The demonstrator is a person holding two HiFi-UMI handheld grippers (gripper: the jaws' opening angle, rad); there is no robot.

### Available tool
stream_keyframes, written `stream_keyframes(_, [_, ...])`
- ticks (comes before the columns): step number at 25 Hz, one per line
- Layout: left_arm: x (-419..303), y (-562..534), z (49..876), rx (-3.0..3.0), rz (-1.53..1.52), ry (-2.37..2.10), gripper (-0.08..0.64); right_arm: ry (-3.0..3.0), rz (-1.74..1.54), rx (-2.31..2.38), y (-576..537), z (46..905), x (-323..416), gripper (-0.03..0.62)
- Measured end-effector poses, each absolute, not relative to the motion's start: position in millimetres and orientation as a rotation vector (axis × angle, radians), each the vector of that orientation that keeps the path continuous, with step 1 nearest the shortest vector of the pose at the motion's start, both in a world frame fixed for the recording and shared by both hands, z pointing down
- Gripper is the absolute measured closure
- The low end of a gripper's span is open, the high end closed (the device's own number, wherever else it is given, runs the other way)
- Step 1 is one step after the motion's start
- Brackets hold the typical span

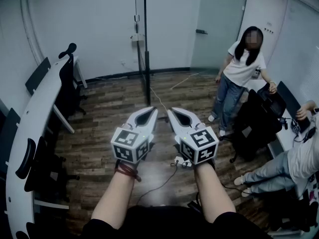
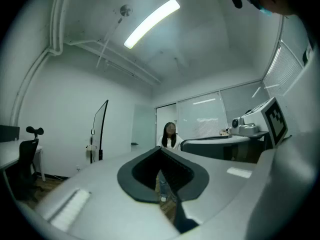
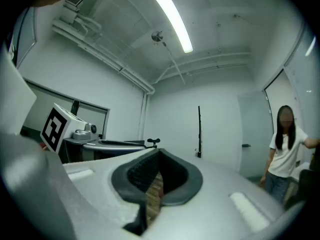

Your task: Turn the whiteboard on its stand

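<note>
While whiteboard stands well apart, edge-on, I'd walk up, then open left gripper & right gripper, both clenched, empty.

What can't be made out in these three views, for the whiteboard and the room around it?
- Tall dark-framed whiteboard: edge-on in all three views, so its face is unreadable.
- Foot of its stand: too small and dark in the head view; behind the left gripper and right gripper in their own views.
- Seated person in jeans: cut off by the head view's right edge.
- Black office chairs: cut off by its left edge.
</note>
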State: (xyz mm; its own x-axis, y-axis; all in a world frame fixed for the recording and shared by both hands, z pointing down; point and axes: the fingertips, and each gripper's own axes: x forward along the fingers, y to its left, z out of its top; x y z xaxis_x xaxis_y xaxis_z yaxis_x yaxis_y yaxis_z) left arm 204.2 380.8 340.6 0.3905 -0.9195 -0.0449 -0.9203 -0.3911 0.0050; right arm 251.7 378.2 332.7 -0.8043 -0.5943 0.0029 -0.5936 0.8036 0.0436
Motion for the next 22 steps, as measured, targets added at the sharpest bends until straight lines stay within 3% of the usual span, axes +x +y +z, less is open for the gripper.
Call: stream_keyframes(22, [182, 309, 352, -2.592, -0.012, 1.722, 0.560, -2.978, -0.021, 1.016, 310, 344, 249, 0.591])
